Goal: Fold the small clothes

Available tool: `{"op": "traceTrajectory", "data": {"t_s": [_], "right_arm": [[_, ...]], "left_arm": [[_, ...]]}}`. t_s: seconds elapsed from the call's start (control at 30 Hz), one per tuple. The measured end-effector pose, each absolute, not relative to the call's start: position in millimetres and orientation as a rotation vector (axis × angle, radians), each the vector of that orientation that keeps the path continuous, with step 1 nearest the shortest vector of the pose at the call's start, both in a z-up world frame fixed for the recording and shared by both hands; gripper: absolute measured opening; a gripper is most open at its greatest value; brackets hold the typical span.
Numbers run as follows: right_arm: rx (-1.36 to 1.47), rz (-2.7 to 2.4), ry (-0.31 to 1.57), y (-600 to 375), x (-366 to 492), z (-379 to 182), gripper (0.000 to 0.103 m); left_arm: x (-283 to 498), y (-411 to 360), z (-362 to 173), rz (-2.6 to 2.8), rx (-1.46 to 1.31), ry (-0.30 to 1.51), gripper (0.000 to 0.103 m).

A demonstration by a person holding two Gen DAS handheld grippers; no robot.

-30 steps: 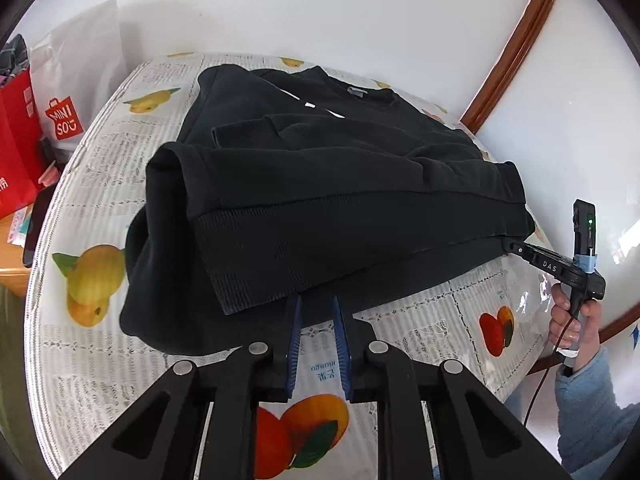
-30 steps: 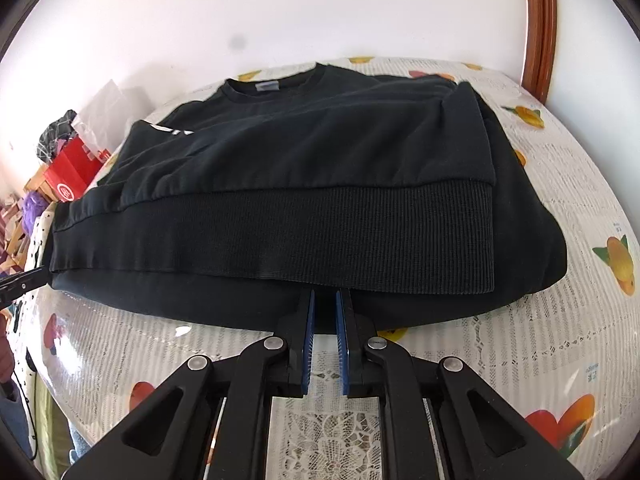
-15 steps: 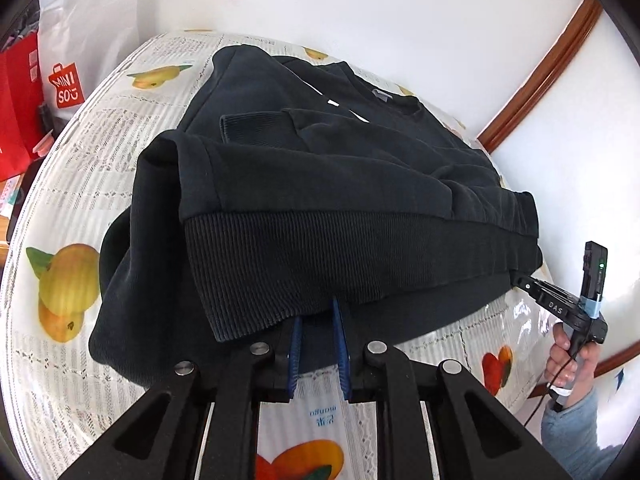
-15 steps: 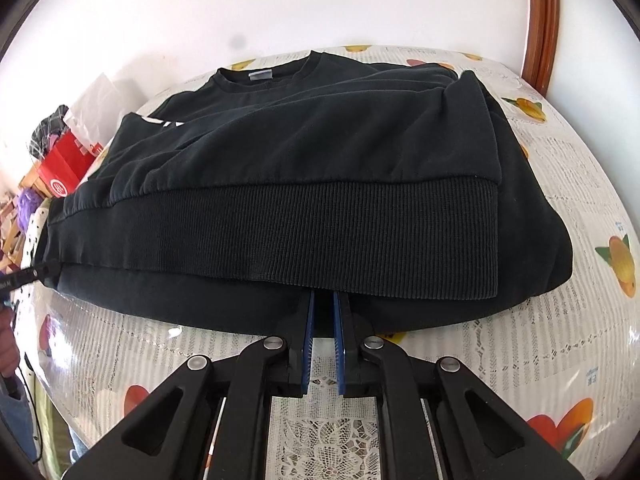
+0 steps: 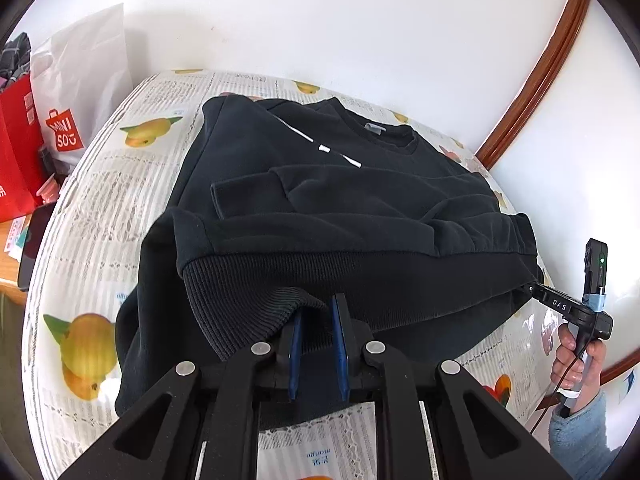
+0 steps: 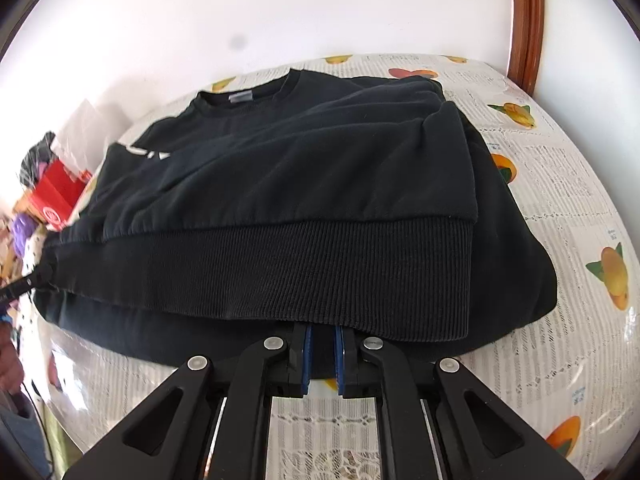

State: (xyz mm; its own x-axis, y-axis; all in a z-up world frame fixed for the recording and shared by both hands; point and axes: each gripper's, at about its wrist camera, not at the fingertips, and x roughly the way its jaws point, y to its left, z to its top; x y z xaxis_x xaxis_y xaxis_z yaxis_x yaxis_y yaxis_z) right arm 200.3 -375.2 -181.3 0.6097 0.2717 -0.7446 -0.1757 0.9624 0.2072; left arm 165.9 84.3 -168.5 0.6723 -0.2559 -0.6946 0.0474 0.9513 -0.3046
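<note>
Sweatshirt [image 5: 340, 208] black, half-folded on fruit-print tablecloth [image 5: 100, 208]. Left gripper [image 5: 316, 316] pinched shut on ribbed hem [image 6: 320, 276] near corner; right gripper [image 6: 321, 334] clamped on same hem, lifted off cloth.

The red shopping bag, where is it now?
In the left wrist view, the red shopping bag stands at the far left, beside the table, next to the white Miniso bag.

The left tool [image 5: 316, 336] angles downward, its blue pads [image 5: 295, 354] nearly together, pinching the sweater [image 5: 320, 208] hem. The right tool [image 6: 321, 354] tilts down likewise, pads close, clamped on the same hem. Right of the left tool, a hand [image 5: 576, 356] in a blue sleeve [image 5: 580, 436] grips the other tool's handle.
</note>
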Motion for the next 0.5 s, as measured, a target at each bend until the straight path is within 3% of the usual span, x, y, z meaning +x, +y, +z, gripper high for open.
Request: {"op": "traceTrajectory", "data": {"t_s": [0.5], "right_arm": [[0.199,0.292,0.752,-371.8,252.5,-135.5,0.007]], "left_arm": [[213.1,92.6,-137.9,-0.147,-0.278,0.751,0.014]]}}
